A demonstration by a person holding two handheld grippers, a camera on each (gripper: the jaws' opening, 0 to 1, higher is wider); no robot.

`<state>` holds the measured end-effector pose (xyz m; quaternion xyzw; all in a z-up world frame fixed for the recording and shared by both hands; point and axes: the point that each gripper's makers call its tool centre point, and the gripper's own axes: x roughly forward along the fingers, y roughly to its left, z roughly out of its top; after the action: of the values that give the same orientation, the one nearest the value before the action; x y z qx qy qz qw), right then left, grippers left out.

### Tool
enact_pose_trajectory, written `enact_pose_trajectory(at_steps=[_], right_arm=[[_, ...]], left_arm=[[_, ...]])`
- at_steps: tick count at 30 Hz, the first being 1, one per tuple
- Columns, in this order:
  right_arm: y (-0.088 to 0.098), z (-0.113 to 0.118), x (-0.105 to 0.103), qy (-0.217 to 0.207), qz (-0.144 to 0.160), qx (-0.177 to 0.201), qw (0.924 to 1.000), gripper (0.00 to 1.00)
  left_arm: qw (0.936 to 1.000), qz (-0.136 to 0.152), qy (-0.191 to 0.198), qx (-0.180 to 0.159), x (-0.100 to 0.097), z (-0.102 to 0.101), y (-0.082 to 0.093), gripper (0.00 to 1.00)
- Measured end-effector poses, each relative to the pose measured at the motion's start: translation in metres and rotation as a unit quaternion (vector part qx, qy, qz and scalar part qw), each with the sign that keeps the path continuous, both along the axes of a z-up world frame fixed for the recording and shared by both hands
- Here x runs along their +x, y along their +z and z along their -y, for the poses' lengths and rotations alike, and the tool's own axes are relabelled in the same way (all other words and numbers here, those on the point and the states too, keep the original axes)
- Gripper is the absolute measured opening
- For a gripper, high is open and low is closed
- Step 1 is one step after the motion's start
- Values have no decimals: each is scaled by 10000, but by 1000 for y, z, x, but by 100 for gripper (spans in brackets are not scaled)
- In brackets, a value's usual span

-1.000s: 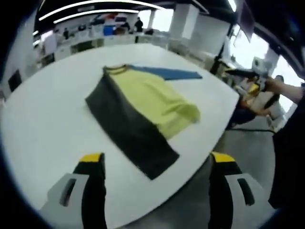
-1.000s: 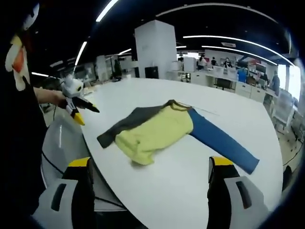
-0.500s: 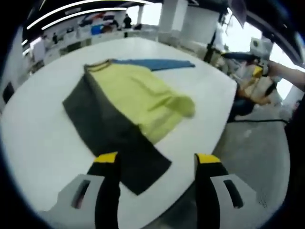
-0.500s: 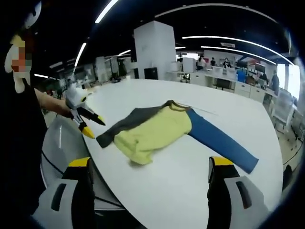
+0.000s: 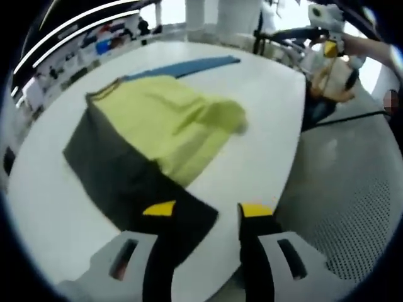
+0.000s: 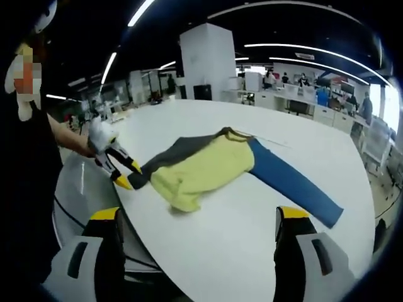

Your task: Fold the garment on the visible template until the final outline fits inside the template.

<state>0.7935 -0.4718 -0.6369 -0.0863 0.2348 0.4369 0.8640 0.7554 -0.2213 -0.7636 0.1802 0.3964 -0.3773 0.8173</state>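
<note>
Along the near edge of the white table [image 5: 56, 189], the left gripper view has the left gripper [image 5: 201, 211] closing in on the dark grey end of the garment [image 5: 145, 145]: its yellow-tipped jaws, which stood wide a second ago, have drawn to a narrow gap, one tip over the grey cloth's corner and the other just past it above the table edge. Nothing is pinched yet. The yellow body lies folded over the grey part, with the blue sleeve [image 5: 182, 66] stretched out behind.

From the right gripper view, the right gripper [image 6: 198, 220] hangs back with jaws wide apart, holding nothing. The left gripper [image 6: 119, 170] has come from the table's side to the grey corner of the garment [image 6: 201, 167], while the blue sleeve [image 6: 293, 185] lies unfolded. No template outline can be made out. The approach suggests a grasp of that grey end for the next fold.
</note>
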Motion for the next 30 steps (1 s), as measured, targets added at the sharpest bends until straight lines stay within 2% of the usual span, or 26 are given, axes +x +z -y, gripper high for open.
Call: enact_pose_trajectory(at_steps=[6, 9, 21, 24, 30], right_arm=[[-2, 4, 1, -15, -3, 5, 10000, 100], [-2, 4, 1, -17, -5, 17, 10000, 100], [-5, 6, -3, -19, -27, 12, 10000, 100], [-6, 5, -3, 1, -44, -17, 10000, 100], [-4, 4, -1, 11, -20, -19, 10000, 100]], left_arm=[[9999, 76, -91, 112, -1, 5, -5, 14], [9998, 17, -138, 170, -4, 6, -10, 16], [9984, 22, -308, 484, -6, 2, -18, 5], [9971, 92, -329, 674, -2, -2, -19, 0], [9971, 67, -331, 675, 0, -1, -18, 0]])
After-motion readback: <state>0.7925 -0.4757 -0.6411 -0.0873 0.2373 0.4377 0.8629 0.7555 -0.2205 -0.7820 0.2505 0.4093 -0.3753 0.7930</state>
